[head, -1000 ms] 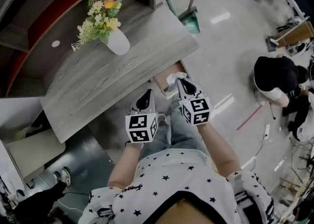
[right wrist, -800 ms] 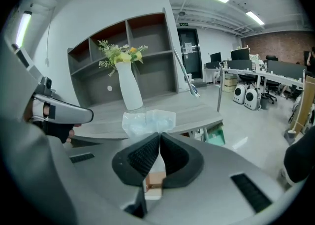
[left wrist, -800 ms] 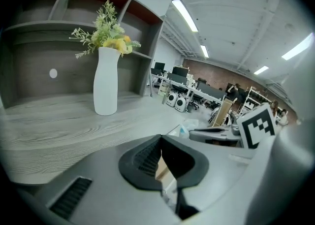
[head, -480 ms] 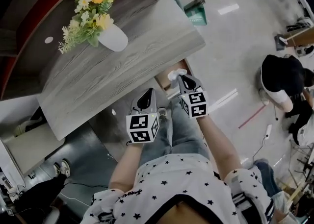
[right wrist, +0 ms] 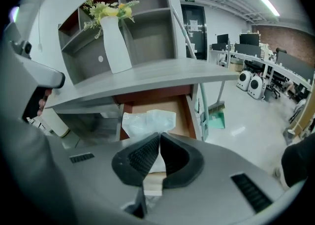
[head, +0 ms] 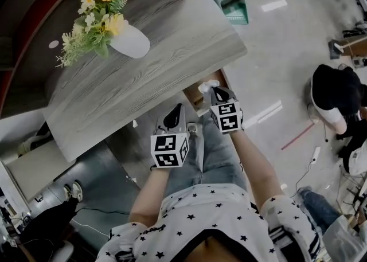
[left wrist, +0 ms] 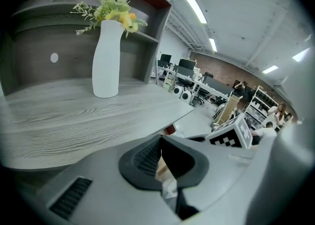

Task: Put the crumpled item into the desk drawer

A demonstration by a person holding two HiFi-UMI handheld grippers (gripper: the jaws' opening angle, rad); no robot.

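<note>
Right gripper view: right claw [right wrist: 160, 135] pinches one crumpled item [right wrist: 149, 120]; left claw [left wrist: 160, 137] pressed together.

**A:** What colours do you get on the desk [head: 149, 83]?

**B:** I see grey wood grain, a white vase [head: 131, 42], and yellow, orange and green flowers [head: 97, 17].

**A:** And the drawer [right wrist: 170, 106]?

**B:** Tan inside, red-brown sides. The wad [right wrist: 147, 122] reads white to me.

**A:** The tools?

**B:** My left gripper [left wrist: 160, 143] and right gripper [right wrist: 159, 138] are pale grey with black ribbed pads [right wrist: 142, 157]. The cubes [head: 169, 149] carry black-and-white squares. Shirt [head: 212, 221] white with black stars, jeans [head: 218, 155] grey-blue, dustpan [head: 236, 10] green, a red line [head: 298, 136] on the pale floor [head: 275, 54].
</note>
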